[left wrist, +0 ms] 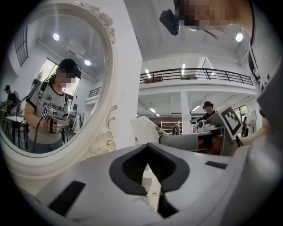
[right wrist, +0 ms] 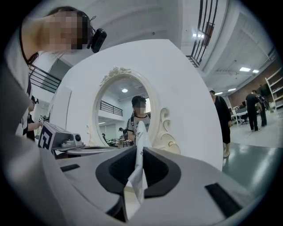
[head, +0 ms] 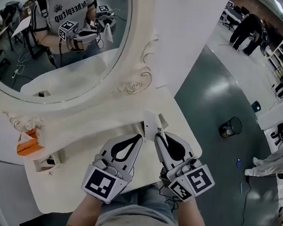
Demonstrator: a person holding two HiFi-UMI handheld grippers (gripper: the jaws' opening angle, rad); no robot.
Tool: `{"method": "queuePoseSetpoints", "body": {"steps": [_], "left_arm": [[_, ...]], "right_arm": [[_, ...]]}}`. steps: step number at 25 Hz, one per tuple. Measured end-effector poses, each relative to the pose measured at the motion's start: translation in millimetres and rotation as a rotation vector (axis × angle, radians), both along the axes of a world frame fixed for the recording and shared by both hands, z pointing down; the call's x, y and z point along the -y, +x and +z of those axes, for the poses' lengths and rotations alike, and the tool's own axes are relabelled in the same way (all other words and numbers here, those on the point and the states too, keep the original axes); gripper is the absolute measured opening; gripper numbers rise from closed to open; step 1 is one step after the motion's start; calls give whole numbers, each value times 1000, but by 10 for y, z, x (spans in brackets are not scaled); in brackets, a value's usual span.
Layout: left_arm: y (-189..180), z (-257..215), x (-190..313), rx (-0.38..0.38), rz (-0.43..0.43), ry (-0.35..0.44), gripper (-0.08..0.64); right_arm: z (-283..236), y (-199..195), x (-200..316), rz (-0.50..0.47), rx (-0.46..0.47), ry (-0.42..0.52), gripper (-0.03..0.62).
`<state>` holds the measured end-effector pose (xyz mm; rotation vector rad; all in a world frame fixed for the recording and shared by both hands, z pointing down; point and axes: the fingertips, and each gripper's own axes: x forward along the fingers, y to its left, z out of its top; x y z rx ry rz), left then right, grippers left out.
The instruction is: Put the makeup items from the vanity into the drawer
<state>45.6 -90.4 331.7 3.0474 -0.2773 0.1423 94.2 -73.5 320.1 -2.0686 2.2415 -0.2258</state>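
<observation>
While edge-up in right hand-held gripper [right wrist: 137,151], sachet [right wrist: 142,132] lengthwise toward mirror [right wrist: 119,110].

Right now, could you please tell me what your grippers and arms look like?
Both the left gripper and the right gripper are light grey wedges with black teardrop-shaped insets, each bearing black-and-white square markers at the rear. I wear a short-sleeved grey T-shirt with black lettering.
</observation>
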Motion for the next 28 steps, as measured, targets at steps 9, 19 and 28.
{"method": "queuePoseSetpoints", "body": {"steps": [9, 19, 28], "left_arm": [[190, 20, 150, 16, -95, -8, 14], [297, 68, 241, 24, -208, -22, 14], [322, 145, 314, 21, -327, -34, 15]], "right_arm": [[45, 266, 198, -85, -8, -19, 54], [173, 478, 357, -182, -33, -57, 54], [387, 577, 507, -291, -79, -103, 54]]}}
